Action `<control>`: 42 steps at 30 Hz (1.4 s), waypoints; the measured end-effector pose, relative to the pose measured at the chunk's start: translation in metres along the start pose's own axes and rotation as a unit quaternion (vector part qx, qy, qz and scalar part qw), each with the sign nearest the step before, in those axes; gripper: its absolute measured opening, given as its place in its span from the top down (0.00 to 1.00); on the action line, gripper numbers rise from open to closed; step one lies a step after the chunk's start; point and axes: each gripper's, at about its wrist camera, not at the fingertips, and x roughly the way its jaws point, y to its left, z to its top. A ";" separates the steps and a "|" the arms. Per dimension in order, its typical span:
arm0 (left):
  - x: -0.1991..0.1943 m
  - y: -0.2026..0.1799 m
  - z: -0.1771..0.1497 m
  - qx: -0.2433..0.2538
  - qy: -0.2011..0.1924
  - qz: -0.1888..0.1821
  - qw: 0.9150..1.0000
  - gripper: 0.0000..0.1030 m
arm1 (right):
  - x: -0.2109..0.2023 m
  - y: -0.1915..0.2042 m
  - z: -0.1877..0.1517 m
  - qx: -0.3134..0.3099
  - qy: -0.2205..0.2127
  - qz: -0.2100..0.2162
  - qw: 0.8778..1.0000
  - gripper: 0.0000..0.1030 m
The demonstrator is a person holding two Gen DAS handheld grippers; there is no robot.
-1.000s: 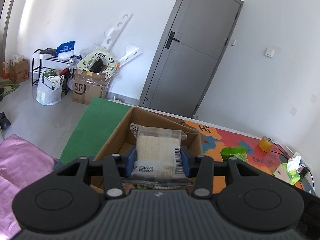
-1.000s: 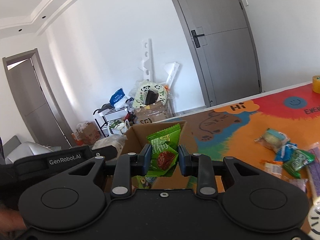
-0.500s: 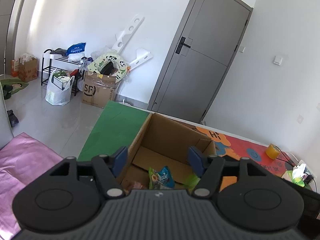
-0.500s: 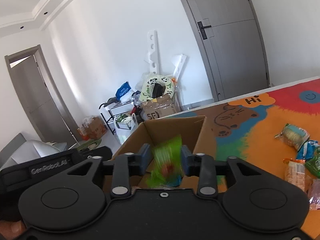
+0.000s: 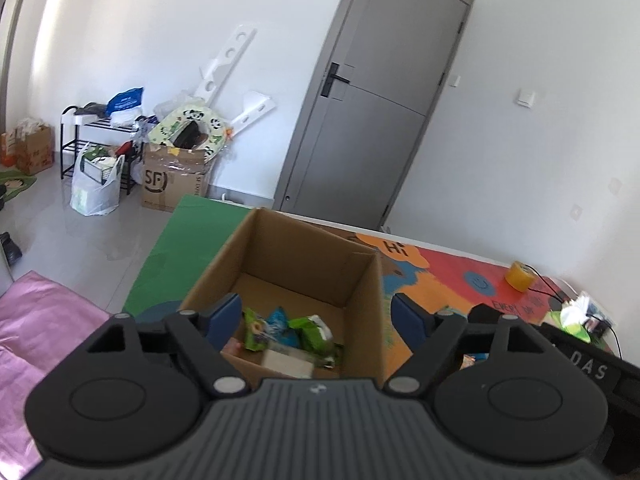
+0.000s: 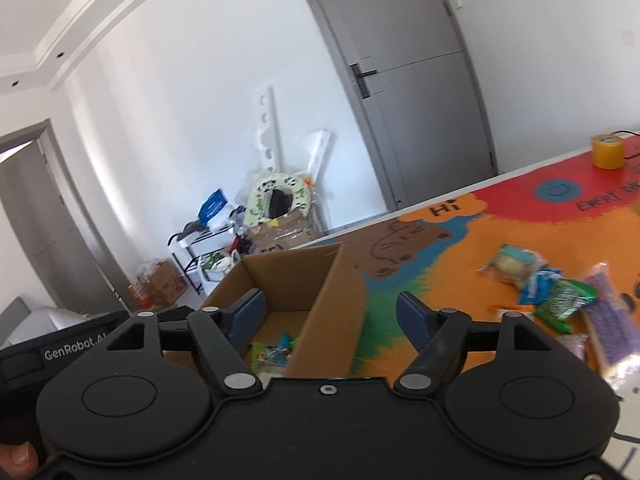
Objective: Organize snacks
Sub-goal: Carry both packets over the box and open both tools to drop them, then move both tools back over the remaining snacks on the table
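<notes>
An open cardboard box (image 5: 308,256) stands on the colourful mat. Several snack packets (image 5: 292,336) lie on its floor, green, blue and a pale one. My left gripper (image 5: 318,314) is open and empty above the box's near side. My right gripper (image 6: 330,312) is open and empty over the box's right wall (image 6: 324,312); packets show inside the box (image 6: 276,354). A loose pile of snack packets (image 6: 548,292) lies on the mat to the right.
A yellow tape roll (image 5: 519,276) and a tissue pack (image 5: 576,314) sit at the mat's far right, with cables. The roll also shows in the right wrist view (image 6: 607,151). Floor clutter and a grey door (image 5: 376,120) lie beyond the table edge.
Both grippers opened and let go: the pale packet from the left and the green packet from the right dropped into the box. The right gripper swung right.
</notes>
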 end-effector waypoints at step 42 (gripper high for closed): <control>0.027 -0.107 -0.050 0.078 0.036 -0.079 0.993 0.18 | -0.059 -0.142 -0.009 0.049 -0.006 -0.114 0.992 0.03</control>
